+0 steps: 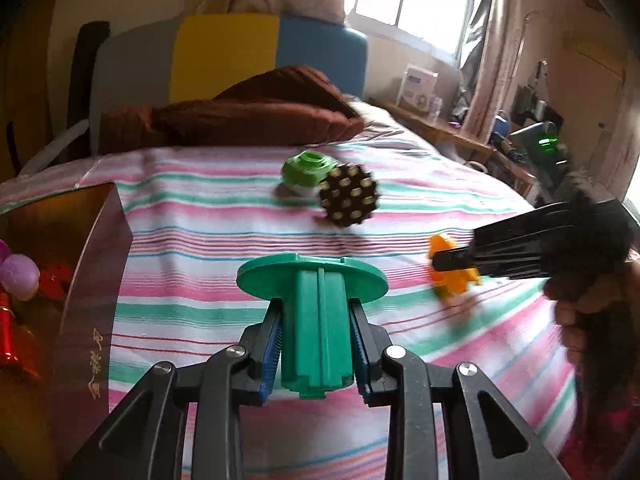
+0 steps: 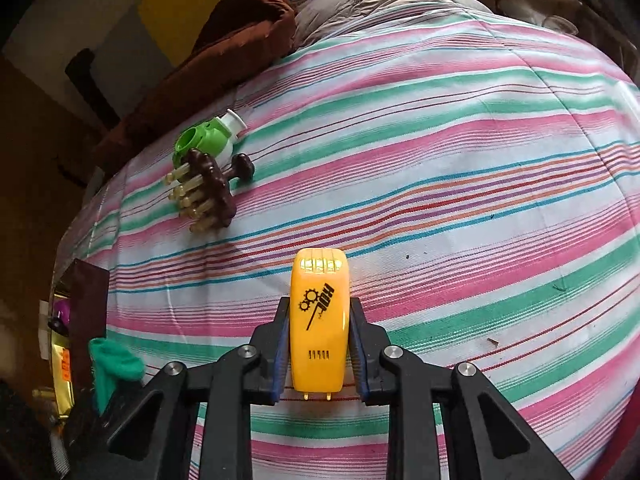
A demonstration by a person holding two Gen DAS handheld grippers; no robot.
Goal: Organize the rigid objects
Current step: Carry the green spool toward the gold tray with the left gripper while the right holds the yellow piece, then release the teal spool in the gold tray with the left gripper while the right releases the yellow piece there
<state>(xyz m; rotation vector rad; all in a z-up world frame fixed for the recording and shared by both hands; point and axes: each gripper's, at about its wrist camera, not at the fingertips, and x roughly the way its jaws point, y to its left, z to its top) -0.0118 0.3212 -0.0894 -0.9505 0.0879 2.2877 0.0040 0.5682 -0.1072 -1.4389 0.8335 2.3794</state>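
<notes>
My left gripper (image 1: 316, 316) is shut on a green plastic spool (image 1: 314, 312) with a round flange, held above the striped bed. My right gripper (image 2: 320, 320) is shut on an orange plastic toy piece (image 2: 319, 320) with a black gear print; it also shows in the left wrist view (image 1: 450, 266), held by the right gripper (image 1: 444, 260). A brown massager with yellow pegs (image 2: 208, 190) lies on the bed beside a light-green and white bottle-like toy (image 2: 210, 136); both show in the left wrist view, the massager (image 1: 347, 195) and the green toy (image 1: 306, 172).
A dark brown box (image 1: 80, 280) with red and purple items inside stands at the left edge of the bed; it also shows in the right wrist view (image 2: 86, 296). A brown quilt (image 1: 240, 116) lies at the head of the bed. A cluttered wooden shelf (image 1: 452, 132) runs along the right.
</notes>
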